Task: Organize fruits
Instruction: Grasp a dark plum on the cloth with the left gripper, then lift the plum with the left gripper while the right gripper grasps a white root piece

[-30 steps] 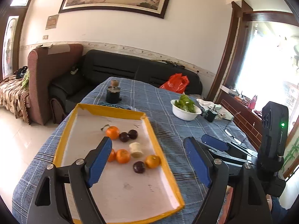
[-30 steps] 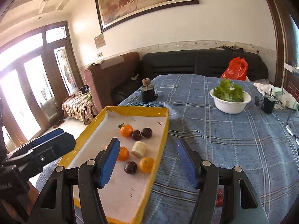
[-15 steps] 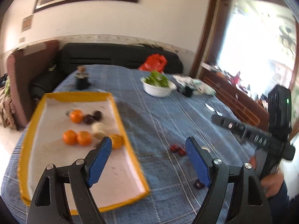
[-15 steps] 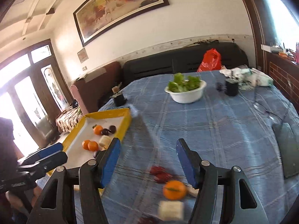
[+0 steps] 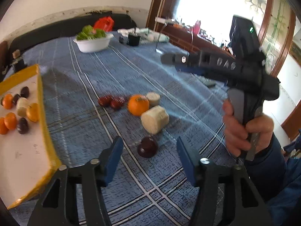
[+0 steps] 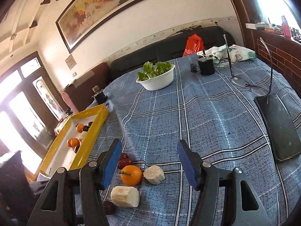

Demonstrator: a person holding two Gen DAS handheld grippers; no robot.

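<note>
Blue plaid cloth [image 6: 207, 113] covers the table. Loose fruit sits in a small cluster, low centre in both views: an orange [image 5: 138, 104], two pale chunks [image 5: 155, 119] [image 5: 153, 98], two red dates [image 5: 111, 101] and a dark plum [image 5: 147, 146].

Left gripper [image 5: 150, 160]: jaws closing, nothing between the pads yet. The plum sits just ahead of the gap, lower centre of the left view, not touched. The bigger pale chunk lies just beyond it, then the orange, which touches the smaller chunk.

Right gripper [image 6: 148, 162]: jaws apart, nothing clamped. In the right view the orange [image 6: 131, 175] and smaller chunk [image 6: 154, 174] show through the gap, lower centre; the bigger chunk [image 6: 125, 196] and plum [image 6: 109, 207] sit lower left, partly behind the left finger. Dates [image 6: 125, 162] peek out beside that finger.

In the left view the right gripper shows at the right of frame, blurred, with a hand [image 5: 246, 131] in a blue sleeve around its handle.

Yellow tray [image 5: 44, 124] at the left edge of both views holds sorted fruit: several oranges, dark plums, one pale chunk. It is well apart from the loose cluster.

Upper centre: white bowl [image 6: 158, 79] with greens. Black phone [image 6: 278, 126] at the right of the right view; glasses [image 6: 244, 82] just above it.
</note>
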